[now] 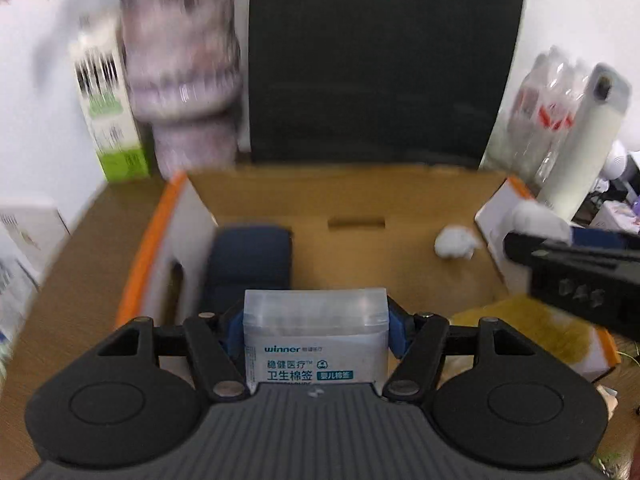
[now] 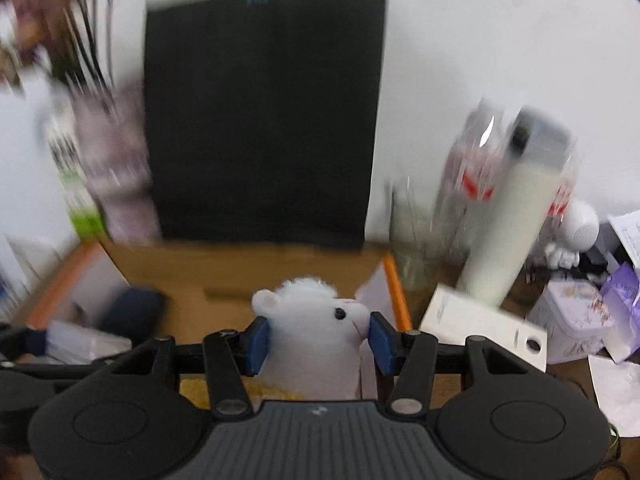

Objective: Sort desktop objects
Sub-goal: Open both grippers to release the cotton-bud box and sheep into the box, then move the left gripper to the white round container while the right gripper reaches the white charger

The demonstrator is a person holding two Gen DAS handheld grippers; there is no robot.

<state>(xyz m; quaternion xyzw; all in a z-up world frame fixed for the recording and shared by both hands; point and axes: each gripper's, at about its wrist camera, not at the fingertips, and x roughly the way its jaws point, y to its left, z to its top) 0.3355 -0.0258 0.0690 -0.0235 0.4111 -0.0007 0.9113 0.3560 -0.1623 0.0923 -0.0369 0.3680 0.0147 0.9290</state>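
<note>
Both tongs grip loads above the cardboard box (image 1: pixel 400 196): our left gripper (image 1: pixel 316 326) clamps a cotton swab box (image 1: pixel 316 340), and our right gripper (image 2: pixel 318 338) clamps a white plush toy (image 2: pixel 316 320). We see a dark blue pouch (image 1: pixel 250 258) and a white cotton ball (image 1: pixel 456 243) inside.

Both wrist views look forward and down, close over the cardboard box (image 1: pixel 360 200), sharing the far black bag (image 2: pixel 260 120).

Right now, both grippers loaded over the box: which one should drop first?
Probably left. The left gripper holds the cotton swab box over the cardboard box; the right gripper, gripping the plush toy, appears nearer its right wall.
</note>
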